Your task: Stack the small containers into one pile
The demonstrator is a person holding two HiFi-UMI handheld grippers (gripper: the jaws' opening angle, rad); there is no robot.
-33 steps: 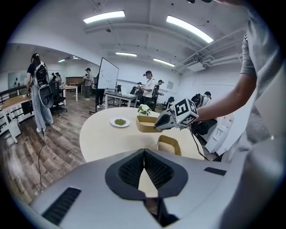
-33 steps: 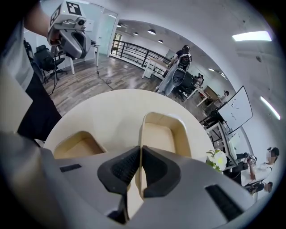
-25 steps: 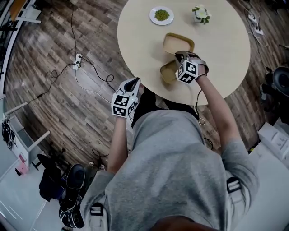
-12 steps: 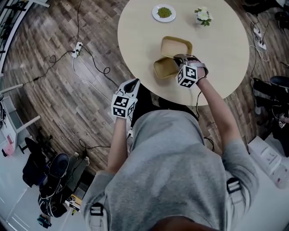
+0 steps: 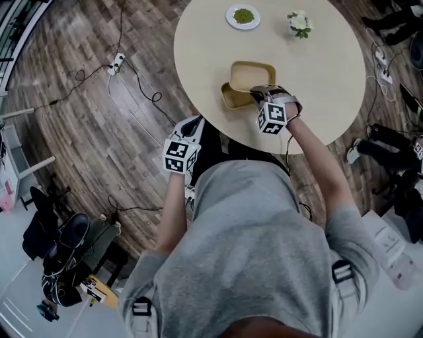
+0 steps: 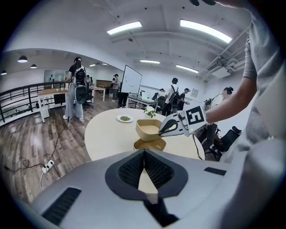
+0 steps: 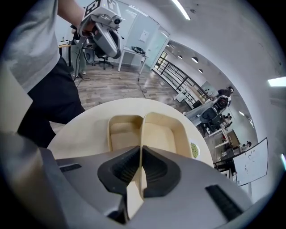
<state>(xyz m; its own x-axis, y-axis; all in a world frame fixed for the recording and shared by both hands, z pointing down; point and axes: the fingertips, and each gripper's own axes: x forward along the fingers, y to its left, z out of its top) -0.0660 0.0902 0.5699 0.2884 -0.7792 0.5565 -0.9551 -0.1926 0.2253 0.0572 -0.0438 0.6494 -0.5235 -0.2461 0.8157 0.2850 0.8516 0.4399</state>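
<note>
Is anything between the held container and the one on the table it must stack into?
Nothing visible. The right tongs hold the upper container partly over the lower container; the plate and flowers stand well away.

Two containers (image 5: 248, 71) (image 5: 231, 99), two hand-held grippers (image 5: 192, 124) (image 5: 256, 94), one plate (image 5: 243, 16), one plant (image 5: 299, 23)

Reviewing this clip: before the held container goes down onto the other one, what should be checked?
1. Grip: right tongs shut on held container wall: ok.
2. Held container raised above lower container: ok.
3. The two lined up: not ok, offset in the head view.
4. Lower container upright and empty: ok.
5. left tongs out of the way: ok, shut, empty, off the table.
6. plate and flower pot clear: ok, on the far side.
</note>
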